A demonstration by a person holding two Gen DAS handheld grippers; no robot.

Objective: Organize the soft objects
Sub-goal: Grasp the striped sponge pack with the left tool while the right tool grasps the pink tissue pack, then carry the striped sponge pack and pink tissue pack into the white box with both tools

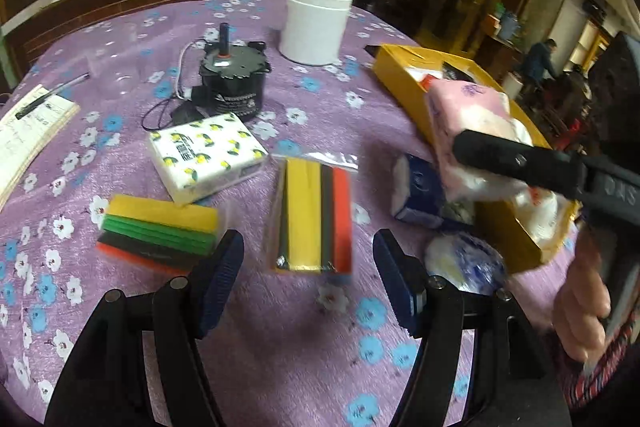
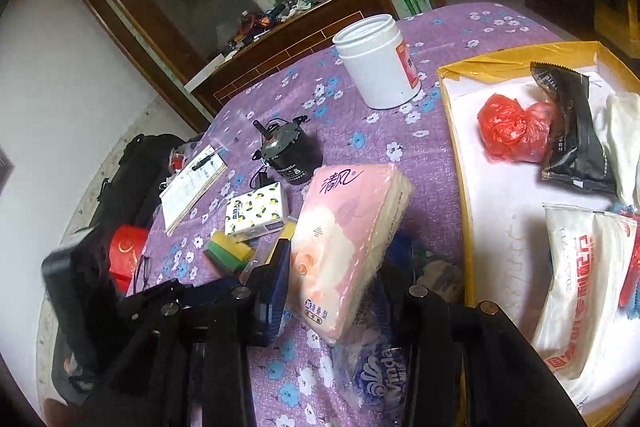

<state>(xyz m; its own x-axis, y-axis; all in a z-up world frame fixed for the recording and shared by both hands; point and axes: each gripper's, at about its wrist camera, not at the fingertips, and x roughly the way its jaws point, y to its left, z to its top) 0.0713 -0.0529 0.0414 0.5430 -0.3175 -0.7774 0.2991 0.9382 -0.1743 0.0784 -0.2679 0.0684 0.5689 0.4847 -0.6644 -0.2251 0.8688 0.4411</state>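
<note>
Over on the left of the purple flowered worktop [image 1: 132, 27], a notepad [image 1: 28, 135] with a pen [image 1: 52, 95] is lying at the edge. Next comes a stack of sponges [image 1: 160, 231], yellow, green, black and orange, sitting just beside the left hand-held gripper [image 1: 308, 279], whose jaws are standing open with nothing between them. Behind the stack a lemon-print tissue pack [image 1: 208, 155] is resting flat, and behind that a black motor [image 1: 232, 79] with its cord is standing upright. A bagged sponge set [image 1: 312, 215] is lying straight ahead of the open jaws. A white lidless jar [image 1: 316, 23] is standing farther back. Right of centre, blue-and-white tissue packs [image 1: 420, 187] are crowding the near wall of the yellow box [image 1: 400, 75]. The right hand-held gripper [image 2: 332, 287] is gripping a pink tissue pack [image 2: 348, 239], holding it tilted above the worktop beside the box. Inside the box a red bag [image 2: 512, 135], a black pouch [image 2: 572, 131] and a white printed packet [image 2: 580, 291] are lying.
</note>
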